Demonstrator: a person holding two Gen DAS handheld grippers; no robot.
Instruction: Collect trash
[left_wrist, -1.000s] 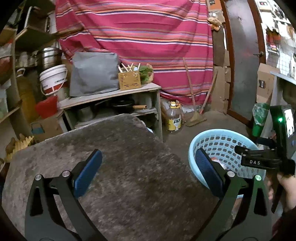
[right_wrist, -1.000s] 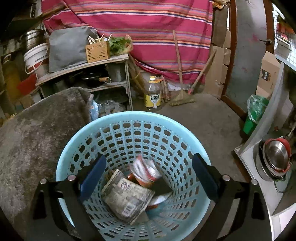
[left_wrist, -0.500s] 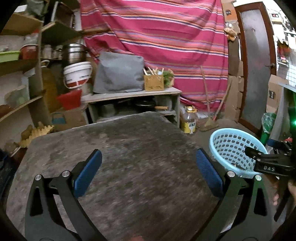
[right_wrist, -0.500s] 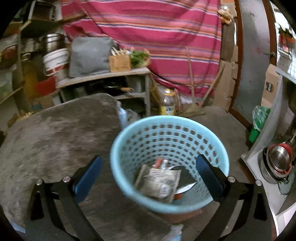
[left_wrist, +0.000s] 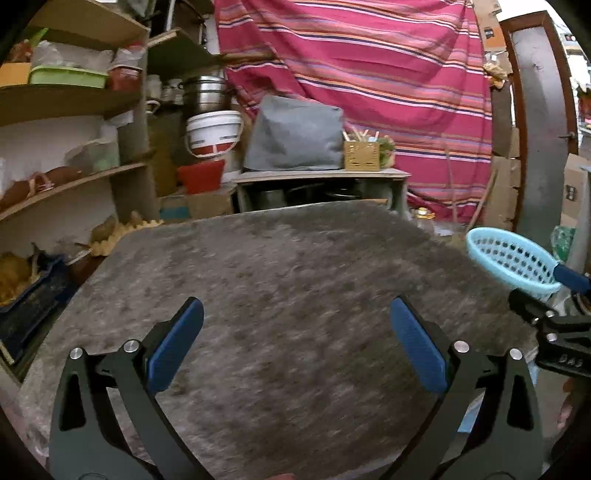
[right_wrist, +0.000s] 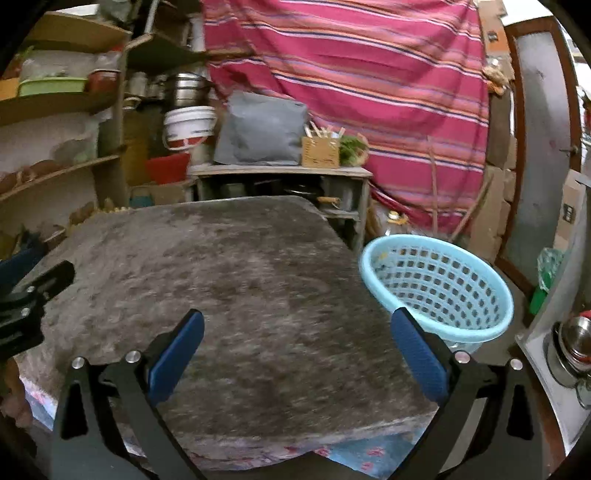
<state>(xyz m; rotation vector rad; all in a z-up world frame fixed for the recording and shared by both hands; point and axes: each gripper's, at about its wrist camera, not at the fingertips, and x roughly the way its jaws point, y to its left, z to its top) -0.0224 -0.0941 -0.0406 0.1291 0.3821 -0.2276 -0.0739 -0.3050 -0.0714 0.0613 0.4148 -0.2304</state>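
Right wrist view: the right claw (right_wrist: 295, 354) gapes wide with nothing between its blue pads, having just finished opening, above the grey fuzzy-covered bench (right_wrist: 229, 280). At right of frame stands the light blue perforated plastic basket (right_wrist: 439, 284), just beside the bench's edge. Left wrist view: the left claw (left_wrist: 295, 350) gapes empty too.

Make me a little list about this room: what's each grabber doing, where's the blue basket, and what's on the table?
left gripper: open, nothing between its fingers, over the table
right gripper: open, nothing between its fingers, over the table
basket: light blue, on the floor beside the table's right edge
table: grey fuzzy cover, no trash seen on it
behind: striped curtain, white bucket
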